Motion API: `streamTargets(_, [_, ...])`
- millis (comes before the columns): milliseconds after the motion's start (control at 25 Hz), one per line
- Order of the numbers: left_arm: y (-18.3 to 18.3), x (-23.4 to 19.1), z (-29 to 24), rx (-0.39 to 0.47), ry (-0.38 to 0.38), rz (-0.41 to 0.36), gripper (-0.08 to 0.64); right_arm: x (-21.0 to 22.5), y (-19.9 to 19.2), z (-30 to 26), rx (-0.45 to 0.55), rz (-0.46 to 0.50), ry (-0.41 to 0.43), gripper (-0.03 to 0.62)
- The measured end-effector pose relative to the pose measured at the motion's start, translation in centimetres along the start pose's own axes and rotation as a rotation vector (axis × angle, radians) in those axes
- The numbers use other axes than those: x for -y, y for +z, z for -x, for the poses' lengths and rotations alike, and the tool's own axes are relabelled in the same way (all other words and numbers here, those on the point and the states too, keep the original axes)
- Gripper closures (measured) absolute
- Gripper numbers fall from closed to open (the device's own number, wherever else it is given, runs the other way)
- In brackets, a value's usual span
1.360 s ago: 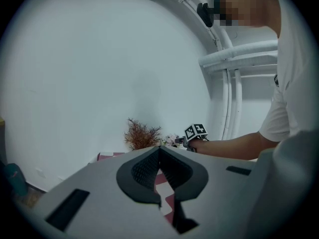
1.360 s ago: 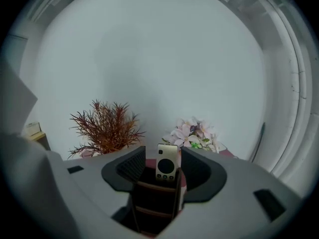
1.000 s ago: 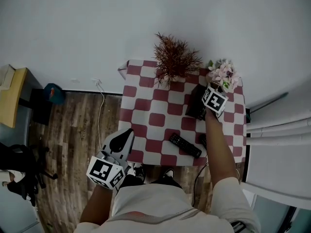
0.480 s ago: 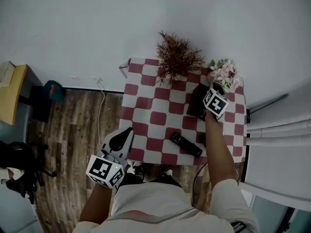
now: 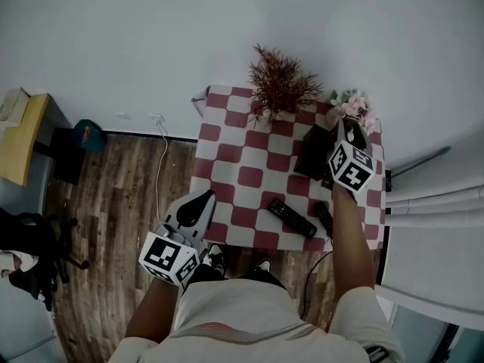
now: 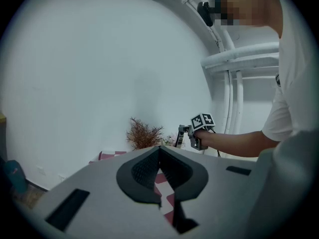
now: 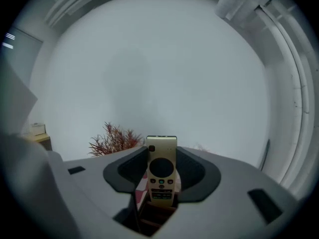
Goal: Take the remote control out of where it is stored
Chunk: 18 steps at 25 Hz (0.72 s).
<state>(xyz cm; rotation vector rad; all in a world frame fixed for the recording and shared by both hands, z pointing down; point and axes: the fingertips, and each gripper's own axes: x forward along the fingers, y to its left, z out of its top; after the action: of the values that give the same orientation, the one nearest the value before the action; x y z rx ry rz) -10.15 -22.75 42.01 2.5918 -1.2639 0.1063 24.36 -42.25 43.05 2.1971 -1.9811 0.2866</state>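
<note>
The right gripper view shows the right tongs (image 7: 161, 154), which have just been closing, pinching a pale gold remote control (image 7: 161, 176) by its long edges. It stands upright with its buttons facing the camera. Gripping the narrow sides probably keeps it straight for a pull along its slot. At 6 o'clock below it is the dark mouth of the holder (image 7: 149, 218). The remote's lower end seems just above that mouth, but I cannot tell whether it is fully clear. A dried red plant (image 7: 113, 139) stands at 9 o'clock, with bare wall (image 7: 164, 68) behind.

In the head view, the checked table (image 5: 227, 153) sits against the wall. The holder is at 2 o'clock on the table top, the plant at 12, and pink flowers (image 5: 355, 106) at 1 o'clock, just behind the right tongs. That corner is tight, with blossoms ahead and the table edge close at 3 o'clock. Two black remotes (image 5: 291, 218) lie flat near the 5 o'clock edge, well apart from the holder. The middle and the 9 o'clock half are bare squares, which I judge the safest room to swing into and set down. The left tongs (image 5: 203, 199) hover off the 7 o'clock corner, over the wood floor (image 5: 113, 203).

In the left gripper view, the left tongs' pads meet at the tips with nothing between them. They point roughly level across the table towards the plant, out of the working arm's way. The right hand is at 1 o'clock.
</note>
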Motion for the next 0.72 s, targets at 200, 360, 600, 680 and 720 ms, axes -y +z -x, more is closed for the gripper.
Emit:
streamTargets(200, [0.1,0.4,1.1,0.013,0.005,0.004,0.554,-3.3,1.2,5.0,0.036,0.061,0.131,0.408])
streamTargets(360, [0.6,1.0,1.9,0.03,0.0,0.024,0.554,-6.5,0.5,9.2,-0.006,0.128,0.289,0.408])
streamTargets(600, [0.0,1.8,3.1,0.037,-0.008,0.031,0.554,-13.1,-5.4,15.0,-0.225,0.297,0.594,0.408])
streamTargets(680, [-0.2,1.9,3.5,0.035,-0.006,0.035,0.554,-15.1,-7.7,16.5,-0.301,0.358,0.67,0.408])
streamTargets(720, [-0.4,1.9,3.7,0.033,-0.004,0.036,0.554,-16.0,-8.9,17.2,-0.339,0.386,0.704,0.408])
